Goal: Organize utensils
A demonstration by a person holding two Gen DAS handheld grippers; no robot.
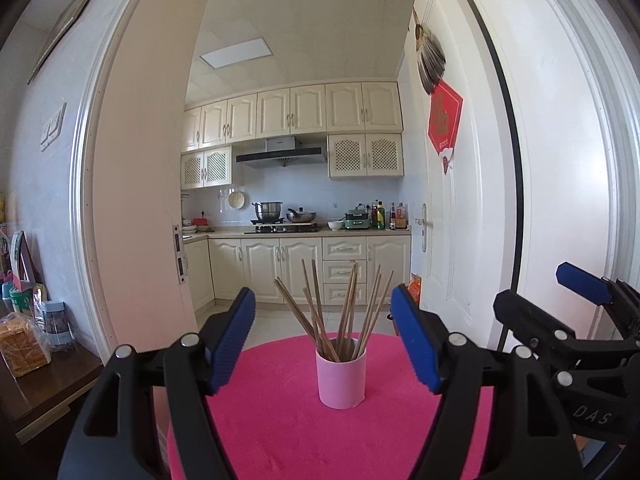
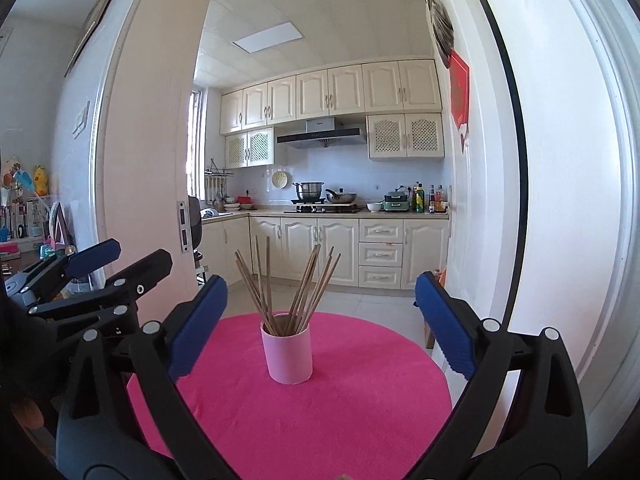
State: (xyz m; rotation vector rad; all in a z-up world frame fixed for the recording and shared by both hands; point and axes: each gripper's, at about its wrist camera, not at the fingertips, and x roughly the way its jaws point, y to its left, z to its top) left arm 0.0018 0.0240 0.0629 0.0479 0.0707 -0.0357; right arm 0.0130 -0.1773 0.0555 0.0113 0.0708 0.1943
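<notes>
A pink cup (image 1: 341, 378) stands upright on the round pink-covered table (image 1: 280, 432), holding several wooden chopsticks (image 1: 344, 312) that fan out of its top. My left gripper (image 1: 324, 340) is open and empty, its blue pads either side of the cup, a little short of it. In the right wrist view the same cup (image 2: 287, 354) with chopsticks (image 2: 288, 284) sits on the table (image 2: 320, 420). My right gripper (image 2: 320, 328) is open and empty, also short of the cup. Each gripper shows at the other's side: the right (image 1: 580, 304), the left (image 2: 96, 276).
A dark wooden side table (image 1: 44, 396) with a bread bag (image 1: 22, 346) and jars stands to the left. Behind the table an open doorway leads into a kitchen with cream cabinets (image 1: 296, 268). A white door (image 1: 452, 208) stands open on the right.
</notes>
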